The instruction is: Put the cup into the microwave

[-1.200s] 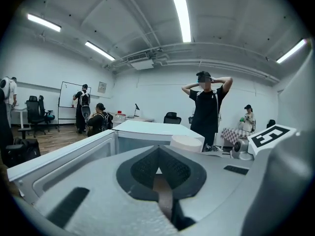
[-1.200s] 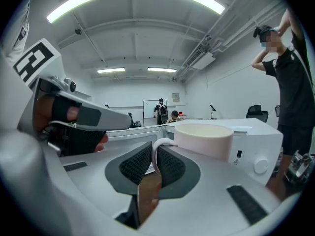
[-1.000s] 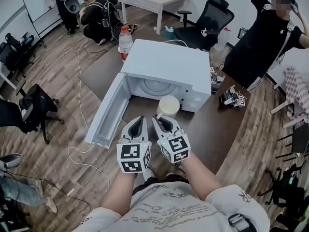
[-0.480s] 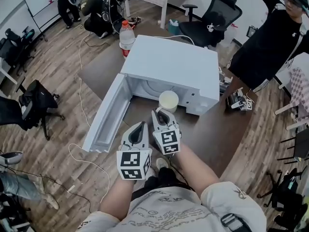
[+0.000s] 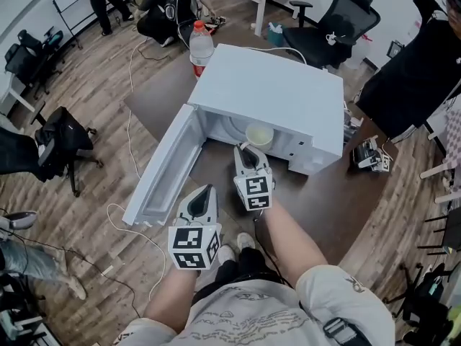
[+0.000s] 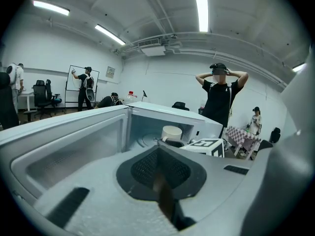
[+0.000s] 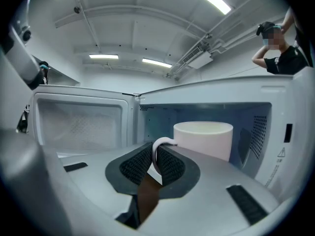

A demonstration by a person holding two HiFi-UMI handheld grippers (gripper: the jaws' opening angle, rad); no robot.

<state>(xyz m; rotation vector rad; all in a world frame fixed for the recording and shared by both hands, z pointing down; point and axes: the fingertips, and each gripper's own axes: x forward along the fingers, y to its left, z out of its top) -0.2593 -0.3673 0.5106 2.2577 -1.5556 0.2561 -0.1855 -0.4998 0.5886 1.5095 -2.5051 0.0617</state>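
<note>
Right gripper [image 7: 157,157]: clamped on the cup's handle [image 7: 163,142]; its jaws have just closed a little tighter, with the loop pinched between the pads.
Cup [image 7: 203,138]: upright, just inside the microwave [image 5: 277,92] opening, right of centre; its base is hidden, so whether it rests on the cavity floor cannot be told.
Left gripper [image 6: 158,154]: jaws together on nothing, held near and to the left, beside the open door [image 5: 162,168].
Risk, grip: the hold is on the handle alone, so the cup body may swing or tip if the gripper rolls.
Risk, release: letting go before the base is seated would likely drop the cup onto the floor of the cavity.
Risk, clearance: the rim sits close under the cavity's top edge, and lifting it further in could strike it.
Risk, withdrawal: pulling back before the jaws part fully could drag the cup out by its handle.
Risk, door: the left gripper could nudge the door onto the right arm.
</note>
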